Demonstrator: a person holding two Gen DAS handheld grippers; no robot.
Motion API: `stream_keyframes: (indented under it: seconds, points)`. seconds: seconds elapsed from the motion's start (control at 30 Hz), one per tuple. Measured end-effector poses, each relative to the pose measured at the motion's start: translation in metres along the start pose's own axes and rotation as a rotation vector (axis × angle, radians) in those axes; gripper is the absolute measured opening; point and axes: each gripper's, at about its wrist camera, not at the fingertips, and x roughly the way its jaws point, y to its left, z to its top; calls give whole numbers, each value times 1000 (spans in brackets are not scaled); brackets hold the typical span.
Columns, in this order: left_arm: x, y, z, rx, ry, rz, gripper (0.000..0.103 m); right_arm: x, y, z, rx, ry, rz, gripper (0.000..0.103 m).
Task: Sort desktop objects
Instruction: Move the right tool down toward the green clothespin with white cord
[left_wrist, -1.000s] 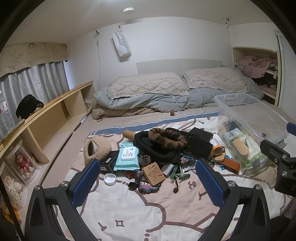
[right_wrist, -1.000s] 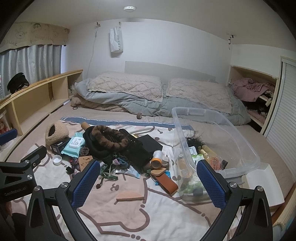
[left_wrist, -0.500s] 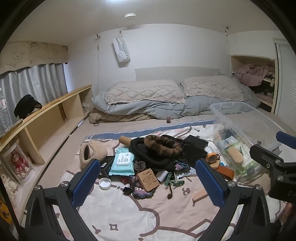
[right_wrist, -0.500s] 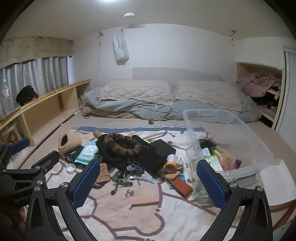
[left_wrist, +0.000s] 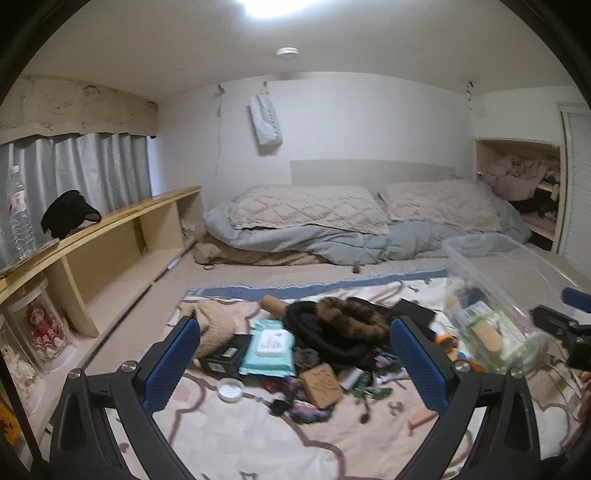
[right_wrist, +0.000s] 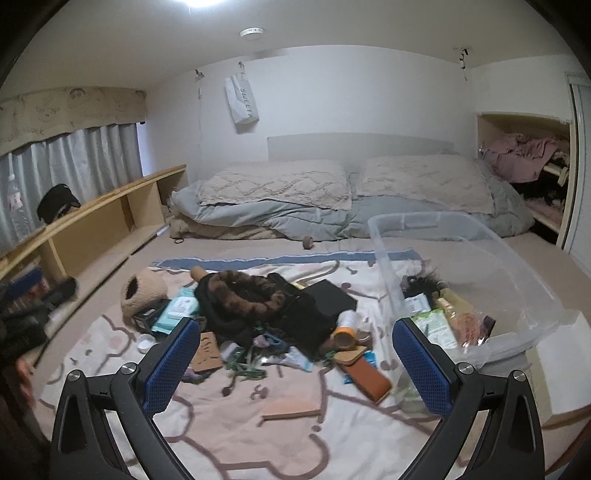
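Clutter was what the sorting came down to, and most of it lay loose on the patterned blanket (right_wrist: 229, 435), heaped just ahead of both tools and between their fingers in either view. The left tool (left_wrist: 295, 363) hung above the blanket with its blue pads wide apart and nothing between them; the right tool (right_wrist: 297, 363) stood the same way, spread and empty. So neither had a piece in hand.

Some progress showed. The clear plastic bin (right_wrist: 517, 280), ahead and to the right of the right tool, already held a few things: a green-labelled pack, a pale bottle, something dark and fluffy at the back. That looked like the sorted share, and it was the smaller one.

Far more was left. Straight ahead of the left tool sat the wet wipes pack (left_wrist: 271, 350), with a black box (left_wrist: 223, 356) touching its left edge and a small white lid (left_wrist: 231, 388) just nearer. The fur-trimmed black garment (right_wrist: 243, 295) covered the middle of the pile, and what it hid could not be told. Nearest the right tool lay a flat tan wedge (right_wrist: 291, 408), apart from the heap, and a brown case (right_wrist: 367, 378) close to the bin's near wall. A plush slipper (right_wrist: 142, 291) sat at the far left. By that count the job was early, with the bulk unsorted.
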Motion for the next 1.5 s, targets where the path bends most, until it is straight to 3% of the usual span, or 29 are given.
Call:
stream_keyframes:
  seconds: [0.17,0.53,0.83,1.0,1.23,1.3,1.5]
  points:
    - [15,28,-16,-21,-2,51,103,16,-4,-9,-82,2,-5,103]
    - [59,39,-70,-23,88,-32,103,58,-9,-34,-123,21,69,103]
    - [90,42,-100,-36,141,-94,103,111,-5,-59,-120,118,121,103]
    - [107,49,-118,-34,192,-90,103,157,5,-68,-174,295,218,103]
    - [116,53,-134,-70,241,-118,103,211,12,-68,-103,381,275,102]
    - [118,53,-137,-71,250,-126,103,229,17,-70,-88,419,306,81]
    - [125,51,-142,-62,267,-156,103,271,40,-81,-89,515,351,51]
